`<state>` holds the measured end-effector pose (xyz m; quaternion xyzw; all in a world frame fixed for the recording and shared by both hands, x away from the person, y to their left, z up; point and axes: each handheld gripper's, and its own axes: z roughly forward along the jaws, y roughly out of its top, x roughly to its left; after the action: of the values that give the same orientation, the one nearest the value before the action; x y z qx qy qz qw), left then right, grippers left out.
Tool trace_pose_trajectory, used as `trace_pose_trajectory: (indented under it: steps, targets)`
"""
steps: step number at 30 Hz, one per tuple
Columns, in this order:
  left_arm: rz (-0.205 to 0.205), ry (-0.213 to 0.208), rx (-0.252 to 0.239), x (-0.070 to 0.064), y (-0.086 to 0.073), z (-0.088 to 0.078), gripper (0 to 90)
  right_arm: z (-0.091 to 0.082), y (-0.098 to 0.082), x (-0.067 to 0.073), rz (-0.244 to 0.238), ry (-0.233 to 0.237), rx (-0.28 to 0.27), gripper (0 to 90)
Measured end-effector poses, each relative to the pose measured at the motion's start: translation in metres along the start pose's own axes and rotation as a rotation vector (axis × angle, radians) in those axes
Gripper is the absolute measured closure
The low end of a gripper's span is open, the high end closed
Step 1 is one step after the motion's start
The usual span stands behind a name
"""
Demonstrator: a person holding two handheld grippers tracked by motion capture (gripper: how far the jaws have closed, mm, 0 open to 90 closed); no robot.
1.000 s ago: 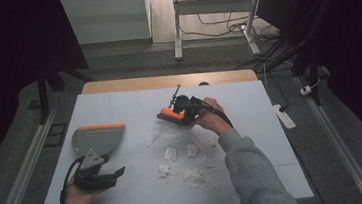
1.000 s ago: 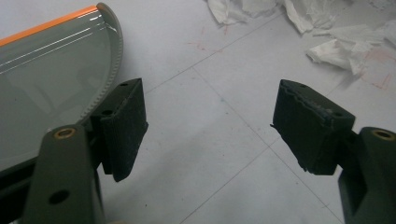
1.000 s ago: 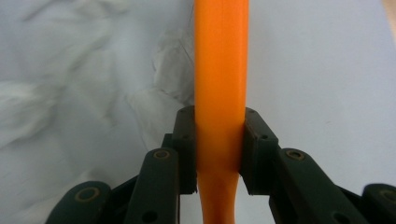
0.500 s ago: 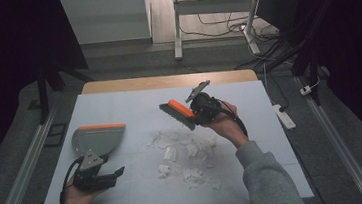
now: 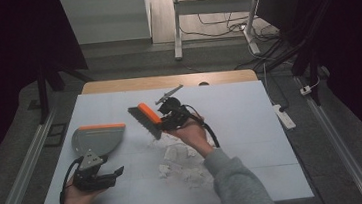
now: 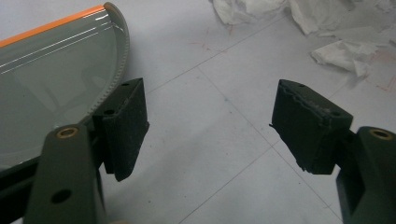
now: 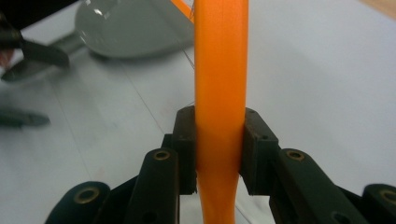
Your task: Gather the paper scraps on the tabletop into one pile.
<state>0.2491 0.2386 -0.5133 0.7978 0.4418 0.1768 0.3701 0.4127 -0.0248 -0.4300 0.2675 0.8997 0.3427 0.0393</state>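
While right tongs [image 7: 218, 149] clench the orange brush [image 5: 148, 117] handle, left tongs [image 6: 210, 126] gape empty, dustpan [image 5: 97, 139] just beside.

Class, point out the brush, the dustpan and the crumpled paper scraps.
brush [image 5: 149, 119], high view, on its orange back.
dustpan [image 5: 97, 139], high view, on its grey pan.
crumpled paper scraps [image 5: 176, 153], high view, on a white piece mid-pile.
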Motion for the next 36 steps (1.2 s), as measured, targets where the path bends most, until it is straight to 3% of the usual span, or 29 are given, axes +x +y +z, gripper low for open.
trace_pose_trajectory:
  steps: [5, 11, 14, 19, 23, 28, 32, 36]
  targets:
    - [0.006, -0.004, -0.002, 0.000, 0.000, -0.001, 28.0, 0.031, 0.013, 0.011, 0.086, 0.011, -0.007, 70.7]
    - [0.007, -0.007, -0.005, -0.001, 0.000, 0.000, 28.0, 0.058, 0.007, 0.012, 0.178, 0.043, 0.021, 70.7]
    - [0.012, -0.008, -0.003, -0.002, 0.000, 0.000, 27.9, 0.061, 0.001, 0.009, 0.181, -0.003, 0.048, 70.7]
    - [0.013, -0.007, 0.001, -0.001, -0.001, 0.000, 27.9, 0.045, -0.017, -0.010, 0.222, -0.074, 0.061, 70.7]
    - [0.012, -0.006, 0.005, -0.002, -0.001, 0.001, 27.9, 0.017, -0.034, -0.023, 0.249, -0.106, 0.057, 70.7]
    - [0.009, -0.001, 0.006, -0.001, -0.001, 0.000, 27.9, -0.019, -0.035, -0.024, 0.221, -0.114, -0.007, 70.7]
    - [0.005, -0.001, 0.004, 0.000, -0.002, -0.001, 27.9, -0.043, -0.030, -0.019, 0.214, -0.081, -0.065, 70.7]
    - [0.000, -0.002, 0.004, 0.000, -0.002, -0.001, 27.9, -0.054, -0.028, -0.010, 0.169, -0.063, -0.055, 70.7]
